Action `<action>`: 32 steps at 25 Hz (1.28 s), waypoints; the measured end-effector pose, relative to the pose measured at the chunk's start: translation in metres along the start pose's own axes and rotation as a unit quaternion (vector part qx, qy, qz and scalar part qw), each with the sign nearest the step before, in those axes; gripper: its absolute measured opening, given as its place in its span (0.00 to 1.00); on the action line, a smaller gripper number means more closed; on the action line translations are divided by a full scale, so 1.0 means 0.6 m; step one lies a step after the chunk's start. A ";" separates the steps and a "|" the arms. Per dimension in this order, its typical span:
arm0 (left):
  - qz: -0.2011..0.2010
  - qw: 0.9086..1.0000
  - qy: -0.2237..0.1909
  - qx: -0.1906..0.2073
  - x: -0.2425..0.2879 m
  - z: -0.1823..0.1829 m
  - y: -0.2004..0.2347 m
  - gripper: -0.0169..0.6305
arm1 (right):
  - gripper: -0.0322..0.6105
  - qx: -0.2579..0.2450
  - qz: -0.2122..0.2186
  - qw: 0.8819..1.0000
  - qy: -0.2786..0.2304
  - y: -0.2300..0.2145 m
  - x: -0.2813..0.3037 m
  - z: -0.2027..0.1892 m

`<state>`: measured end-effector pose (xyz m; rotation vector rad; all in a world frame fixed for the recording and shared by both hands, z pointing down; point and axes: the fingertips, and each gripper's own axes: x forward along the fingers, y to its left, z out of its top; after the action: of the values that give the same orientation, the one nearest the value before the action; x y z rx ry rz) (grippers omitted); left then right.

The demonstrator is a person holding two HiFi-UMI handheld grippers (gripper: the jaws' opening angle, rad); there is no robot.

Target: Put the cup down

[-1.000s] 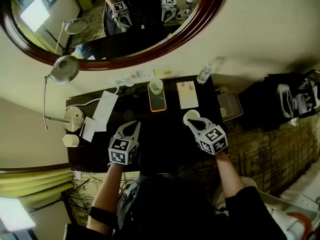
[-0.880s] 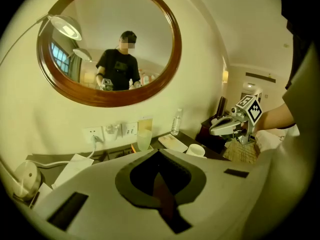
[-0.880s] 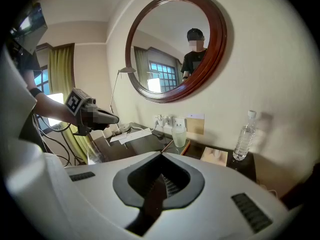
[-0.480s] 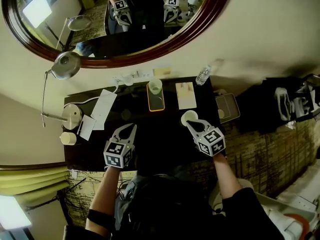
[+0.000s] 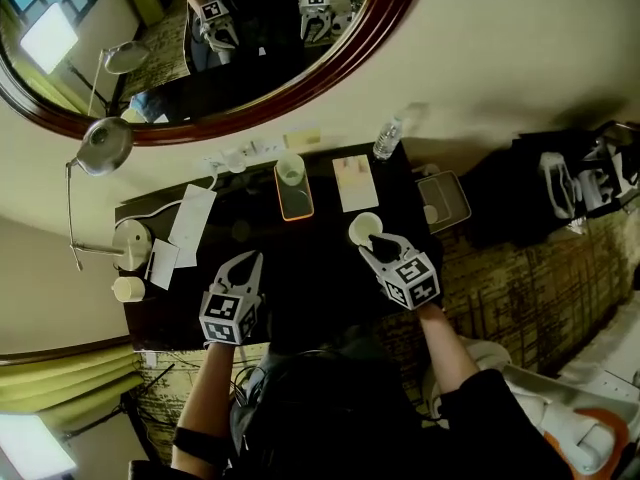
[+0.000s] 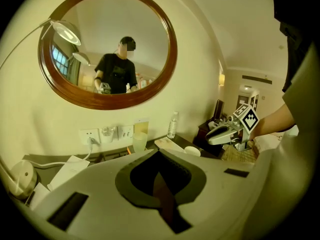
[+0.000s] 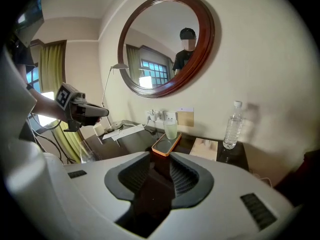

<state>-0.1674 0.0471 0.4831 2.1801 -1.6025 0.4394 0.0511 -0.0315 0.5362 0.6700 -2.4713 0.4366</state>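
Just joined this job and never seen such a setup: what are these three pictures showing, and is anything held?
No robot: a person holds a two-jaw tool in each hand. The head view looks down from the person's head onto a dark table; the other two cameras ride on the tools and look along their jaws. On the table stand a white cup, a glass on an orange tray, a water bottle, papers and a lamp. The left tool is shut and empty. The right tool has just been opening its jaws, nothing shows between them, and the cup stands on the table at their tips, apparently set down.
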 end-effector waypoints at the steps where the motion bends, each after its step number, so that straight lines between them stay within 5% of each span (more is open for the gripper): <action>1: -0.002 1.000 0.004 0.002 0.002 -0.001 -0.002 0.03 | 0.31 0.006 -0.005 1.000 0.001 -0.005 0.000 -0.006; 7: -0.009 1.000 0.018 0.008 0.018 -0.012 -0.010 0.03 | 0.70 0.035 -0.044 0.998 0.010 -0.047 0.009 -0.045; 10: -0.012 1.000 0.025 0.012 0.031 -0.018 -0.013 0.03 | 0.79 0.040 -0.060 0.997 0.023 -0.072 0.027 -0.074; 18: -0.024 0.999 0.038 0.014 0.073 -0.026 -0.029 0.03 | 0.83 0.055 -0.076 0.995 0.044 -0.120 0.097 -0.138; 28: -0.021 0.998 0.053 -0.001 0.108 -0.040 -0.042 0.03 | 0.83 0.054 -0.076 0.995 0.029 -0.132 0.151 -0.141; 32: -0.019 0.998 0.054 0.002 0.111 -0.057 -0.033 0.03 | 0.74 0.034 -0.061 0.997 0.030 -0.126 0.162 -0.140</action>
<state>-0.1294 0.0141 0.5417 2.1470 -1.5007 0.5396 0.0552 -0.0934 0.6718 0.8191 -2.3538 0.4872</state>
